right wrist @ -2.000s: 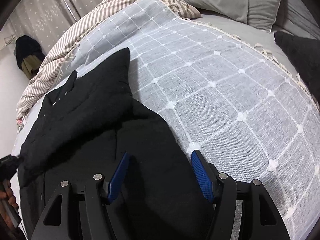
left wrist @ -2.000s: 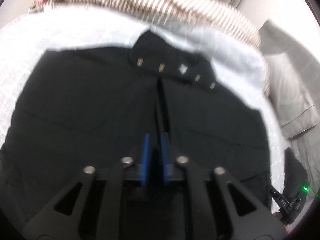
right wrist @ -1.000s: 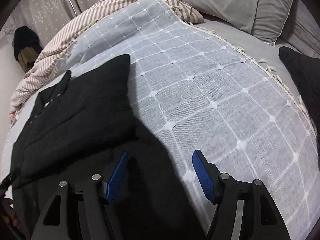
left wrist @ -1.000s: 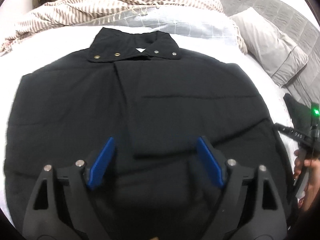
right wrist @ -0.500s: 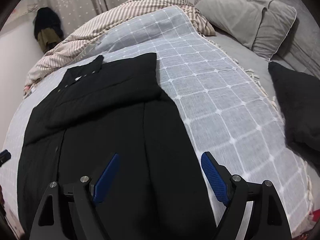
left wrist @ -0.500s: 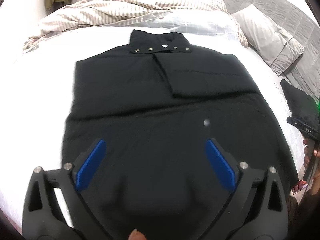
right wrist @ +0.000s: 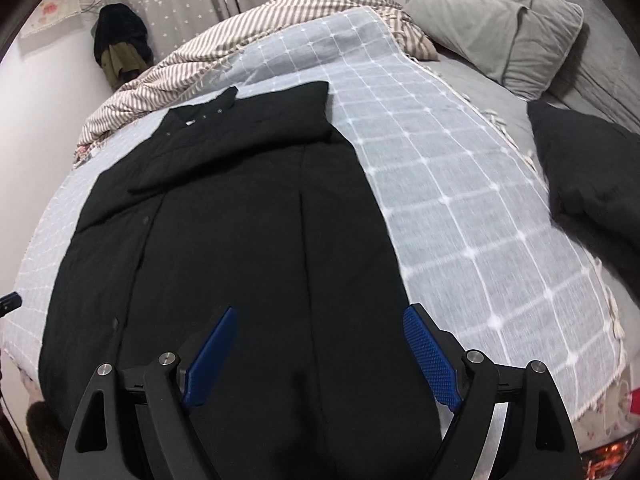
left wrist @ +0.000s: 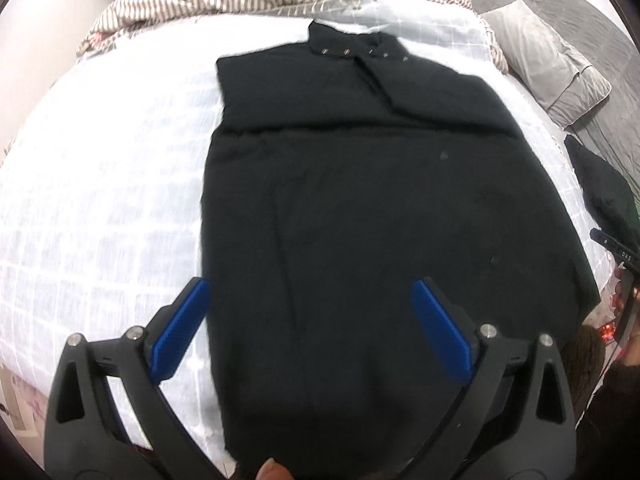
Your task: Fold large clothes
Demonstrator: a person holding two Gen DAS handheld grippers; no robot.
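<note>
Black coat (left wrist: 380, 208) lies flat on the bed (right wrist: 460, 184), sleeves folded in, long axis running straight away from both grippers, collar far, hem nearest; left gripper (left wrist: 312, 330) and right gripper (right wrist: 320, 354) hover over the hem, jaws wide and empty after just opening.

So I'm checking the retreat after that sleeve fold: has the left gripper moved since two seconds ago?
Yes. The left gripper has pulled back from the collar snaps toward the black coat hem, jaws just opened, empty.

White letters that seem to read "DAS" stand on the right tool (left wrist: 618, 254); nothing else is legible.
</note>
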